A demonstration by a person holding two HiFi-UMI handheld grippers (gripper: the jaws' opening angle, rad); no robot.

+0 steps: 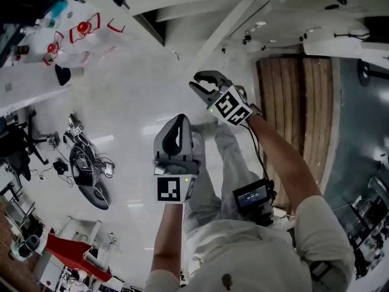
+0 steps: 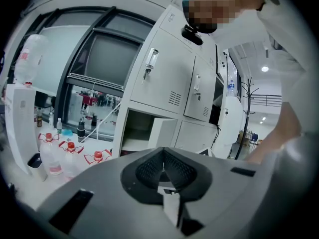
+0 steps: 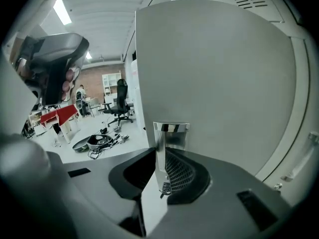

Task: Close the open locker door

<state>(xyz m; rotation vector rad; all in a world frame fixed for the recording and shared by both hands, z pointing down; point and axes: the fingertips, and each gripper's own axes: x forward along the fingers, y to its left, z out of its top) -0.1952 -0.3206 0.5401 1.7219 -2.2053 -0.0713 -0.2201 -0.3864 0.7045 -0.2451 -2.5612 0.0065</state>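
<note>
Right gripper (image 3: 160, 158) is at the open locker door (image 3: 214, 78). The door face lies straight ahead and close. Its chrome handle (image 3: 169, 138) stands upright between the jaws, which look narrowed onto it. Left gripper (image 2: 162, 156) has its jaws together and empty, well apart from the locker bank (image 2: 169, 78), where the door stands ajar at a low compartment. We judge the right hand is nearer and should swing the door shut.

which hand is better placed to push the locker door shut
Right: the right gripper has its jaws on the chrome handle of the locker door. The left gripper is shut, empty, back from the lockers.
</note>
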